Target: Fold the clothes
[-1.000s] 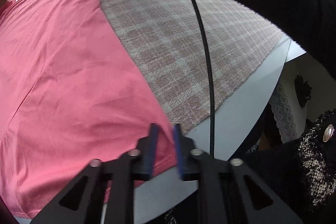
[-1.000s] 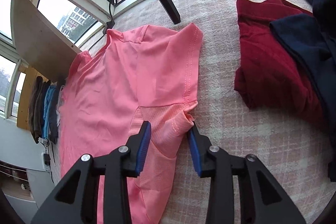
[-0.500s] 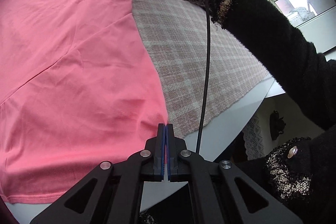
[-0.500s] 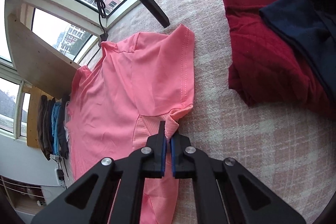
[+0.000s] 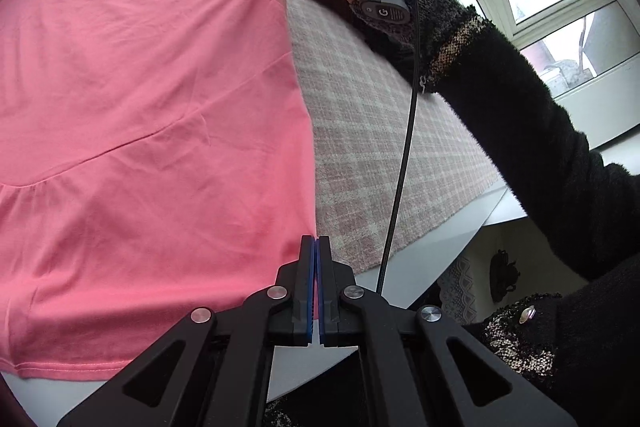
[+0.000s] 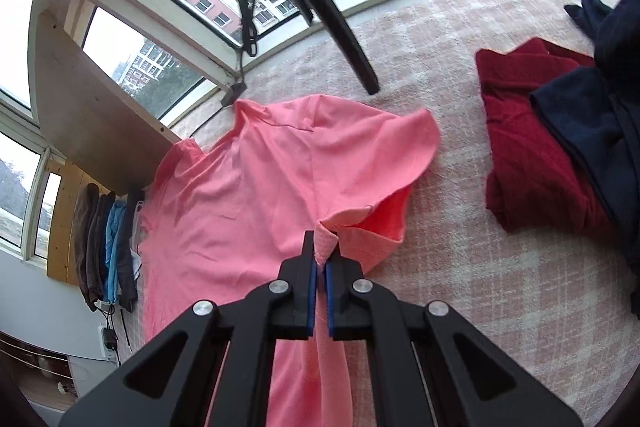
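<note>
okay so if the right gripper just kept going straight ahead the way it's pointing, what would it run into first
The pink shirt itself: the right gripper is shut on its side near the armpit, with the raised sleeve and shoulder directly ahead. Beyond lies the checked cloth, then probably the black tripod leg, though depth is unclear.

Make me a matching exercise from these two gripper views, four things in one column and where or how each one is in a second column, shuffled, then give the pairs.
Column one:
1. pink short-sleeved T-shirt
2. folded dark red garment
3. navy blue garment
4. left gripper

Column two:
A. lies partly on top of the red one
B. shut on the shirt's edge near the hem corner
C. spread on the pale pink checked cloth, sleeve area lifted by the right gripper
D. lies on the checked cloth, apart from the shirt

Pairs: 1-C, 2-D, 3-A, 4-B
</note>
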Demonstrator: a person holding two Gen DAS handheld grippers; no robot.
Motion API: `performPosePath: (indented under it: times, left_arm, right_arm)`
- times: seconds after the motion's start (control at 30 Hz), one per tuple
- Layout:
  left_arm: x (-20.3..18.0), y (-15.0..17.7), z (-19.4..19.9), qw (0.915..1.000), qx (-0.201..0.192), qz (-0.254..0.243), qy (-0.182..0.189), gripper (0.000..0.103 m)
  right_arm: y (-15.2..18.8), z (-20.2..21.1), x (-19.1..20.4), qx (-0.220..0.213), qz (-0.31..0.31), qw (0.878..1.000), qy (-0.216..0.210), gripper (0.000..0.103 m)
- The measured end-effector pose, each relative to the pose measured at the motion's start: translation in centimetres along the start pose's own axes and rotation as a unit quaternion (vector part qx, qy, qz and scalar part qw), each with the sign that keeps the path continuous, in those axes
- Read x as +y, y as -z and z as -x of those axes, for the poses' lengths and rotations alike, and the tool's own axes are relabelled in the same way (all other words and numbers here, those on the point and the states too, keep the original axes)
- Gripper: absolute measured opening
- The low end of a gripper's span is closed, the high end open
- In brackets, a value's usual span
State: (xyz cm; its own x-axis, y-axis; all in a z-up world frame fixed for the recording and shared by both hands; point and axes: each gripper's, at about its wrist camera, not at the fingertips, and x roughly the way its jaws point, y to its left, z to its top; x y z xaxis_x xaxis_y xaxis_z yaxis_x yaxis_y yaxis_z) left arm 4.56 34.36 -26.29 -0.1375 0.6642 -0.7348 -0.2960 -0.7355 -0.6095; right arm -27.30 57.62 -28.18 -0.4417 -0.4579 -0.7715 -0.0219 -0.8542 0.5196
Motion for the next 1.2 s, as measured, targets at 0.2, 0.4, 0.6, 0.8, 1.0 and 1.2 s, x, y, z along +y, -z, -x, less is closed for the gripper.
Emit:
performPosePath:
  times: [0.2,0.4,0.6,0.8,1.0,1.2]
  left_arm:
    - [5.7,2.1,5.6,0.9940,-0.066,0.084,-0.020,0.000]
    - [11.5,4.5,7.0,0.9833,-0.072,0.154,-0.066,0.000]
    - [12.7,5.0,6.3,0.9818,-0.046,0.152,-0.104,0.000]
    - [11.9,4.6,7.2,0.9844,-0.035,0.139,-0.101,0.023]
    - [11.4,3.5,7.1,0.9907,0.009,0.092,-0.100,0.037]
    - [11.3,2.9,5.9,0.9936,0.051,0.033,-0.096,0.033]
  right_arm:
    - [0.0,-2.3,10.5,0.013,0.107,0.994,0.007,0.003]
    - [1.1,-10.4,18.7,0.079,0.211,0.973,0.050,0.005]
    - [2.4,-10.9,20.1,0.142,0.258,0.954,0.065,0.019]
    - [6.7,0.2,14.9,0.112,0.256,0.960,0.015,0.040]
    - [21.6,6.0,9.2,0.150,0.247,0.957,-0.005,0.040]
    - [33.9,7.2,9.2,0.139,0.268,0.953,0.000,0.040]
